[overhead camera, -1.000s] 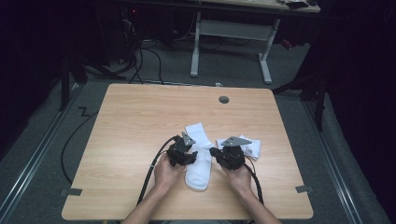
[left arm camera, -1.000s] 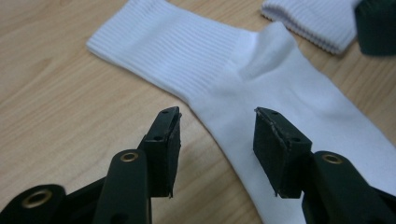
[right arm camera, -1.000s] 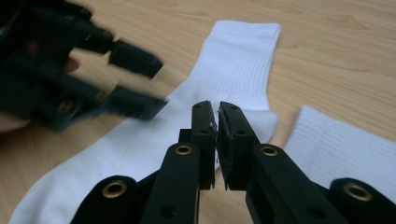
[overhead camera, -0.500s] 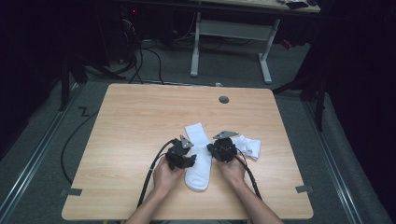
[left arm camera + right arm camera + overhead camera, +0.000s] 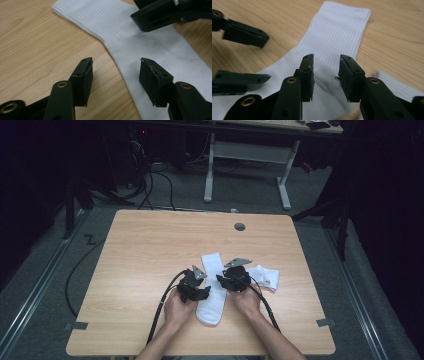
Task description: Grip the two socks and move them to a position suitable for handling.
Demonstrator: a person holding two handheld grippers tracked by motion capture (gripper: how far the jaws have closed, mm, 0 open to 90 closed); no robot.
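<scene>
Both grippers hover over the flat sock (image 5: pixel 214 285) on the table (image 5: pixel 150 250). The left gripper (image 5: pixel 115 75) stands apart over the sock's edge. The right gripper (image 5: pixel 325 75) has just been opening, nothing pinched between its jaws.

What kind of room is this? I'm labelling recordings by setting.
Probably a lab or workshop rather than a home: a light wooden table with a cable hole, loose black cables on the grey floor, and a white-legged desk frame behind.

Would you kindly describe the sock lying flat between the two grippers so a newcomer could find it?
On the wooden table, look near the front edge, between the person's hands. The flat sock lies stretched out there, ribbed cuff pointing away. The other sock, to its right, is bunched up.
</scene>
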